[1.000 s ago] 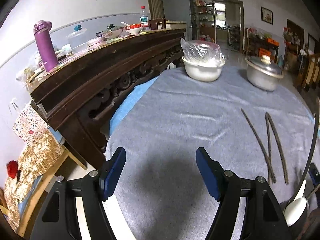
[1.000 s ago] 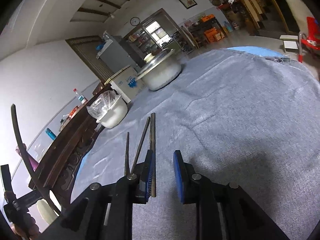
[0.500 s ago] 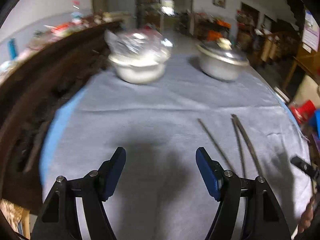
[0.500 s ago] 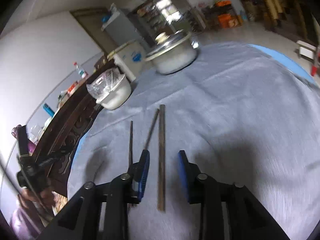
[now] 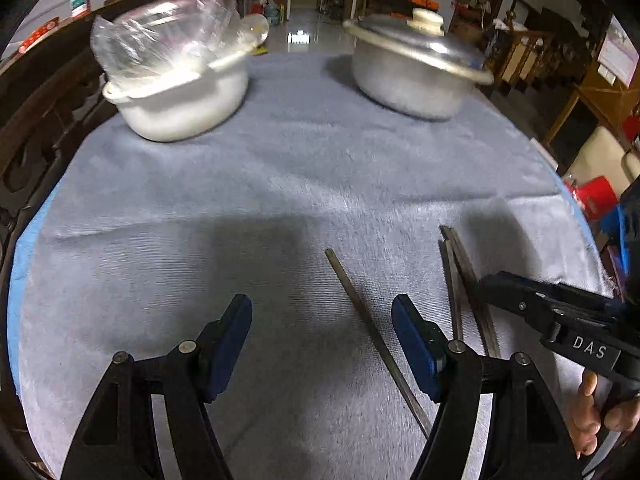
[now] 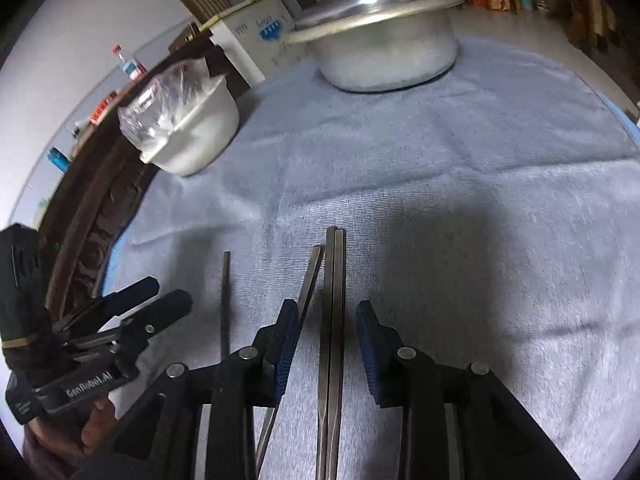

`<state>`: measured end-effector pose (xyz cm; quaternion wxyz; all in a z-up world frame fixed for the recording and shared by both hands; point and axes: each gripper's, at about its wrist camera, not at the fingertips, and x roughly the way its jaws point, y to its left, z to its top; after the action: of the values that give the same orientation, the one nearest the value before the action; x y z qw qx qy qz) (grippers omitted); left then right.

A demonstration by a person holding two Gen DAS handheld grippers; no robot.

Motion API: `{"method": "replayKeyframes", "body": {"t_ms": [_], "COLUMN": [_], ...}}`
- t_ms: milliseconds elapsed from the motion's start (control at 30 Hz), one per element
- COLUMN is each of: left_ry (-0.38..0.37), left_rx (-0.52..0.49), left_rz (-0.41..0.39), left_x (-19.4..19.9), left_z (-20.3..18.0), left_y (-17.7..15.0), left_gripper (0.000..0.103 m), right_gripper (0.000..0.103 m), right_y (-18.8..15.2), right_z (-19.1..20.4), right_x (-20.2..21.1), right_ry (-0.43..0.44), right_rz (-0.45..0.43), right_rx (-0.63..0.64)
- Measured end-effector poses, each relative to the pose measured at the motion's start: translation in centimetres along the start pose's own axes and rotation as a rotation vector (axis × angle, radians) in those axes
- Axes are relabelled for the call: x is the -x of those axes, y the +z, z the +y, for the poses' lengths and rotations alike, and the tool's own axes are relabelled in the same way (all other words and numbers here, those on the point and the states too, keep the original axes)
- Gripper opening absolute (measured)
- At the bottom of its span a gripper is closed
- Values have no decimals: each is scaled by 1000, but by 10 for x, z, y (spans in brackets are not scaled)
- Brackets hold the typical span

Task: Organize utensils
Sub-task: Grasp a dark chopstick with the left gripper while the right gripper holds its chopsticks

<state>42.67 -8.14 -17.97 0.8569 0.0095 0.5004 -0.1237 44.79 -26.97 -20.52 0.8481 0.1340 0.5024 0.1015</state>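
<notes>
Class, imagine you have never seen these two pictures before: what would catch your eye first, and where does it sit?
Dark chopsticks lie on the grey cloth at the near side; a pair of them runs between the fingers of the open right gripper, with two more to its left. At the far side stand a lidded metal pot and a white bowl with a clear plastic bag on top.

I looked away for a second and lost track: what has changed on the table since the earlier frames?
The left gripper swung from the sideboard side toward the lone chopstick, now between its open fingers. The right gripper, earlier beside the chopsticks, now straddles the paired chopsticks, open. Nothing is gripped. The white bowl, lidded pot and chopsticks stayed put.
</notes>
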Motion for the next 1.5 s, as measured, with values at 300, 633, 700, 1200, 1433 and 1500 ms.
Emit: {"method": "replayKeyframes", "body": {"t_ms": [300,633,700,1200,1433,1500], "left_ry": [32,-2,-17,-135,-109,-96], "left_rx": [-79,-288,-315,-91,-14,-30], "left_rz": [49,37,45,112,206,202], "left_x": [-22,-20,-17,-10,-32,-34], "left_z": [-15,-23,-21,29,19,14], "left_y": [-4,-23,-24,3,13,14], "left_gripper": [34,15,15,33,38,38], "right_gripper": [14,10,9,16,18,15], "right_y": [-2,-10,-11,18,27,27], "right_z": [0,-22,-25,-11,-8,-5], "right_x": [-10,9,9,-7,-17,-19], "right_ry": [-67,-137,-125,-209,-246,-265], "right_rz": [-12,9,34,128,167,170], "right_rx": [6,-34,-64,-87,-77,-58]}}
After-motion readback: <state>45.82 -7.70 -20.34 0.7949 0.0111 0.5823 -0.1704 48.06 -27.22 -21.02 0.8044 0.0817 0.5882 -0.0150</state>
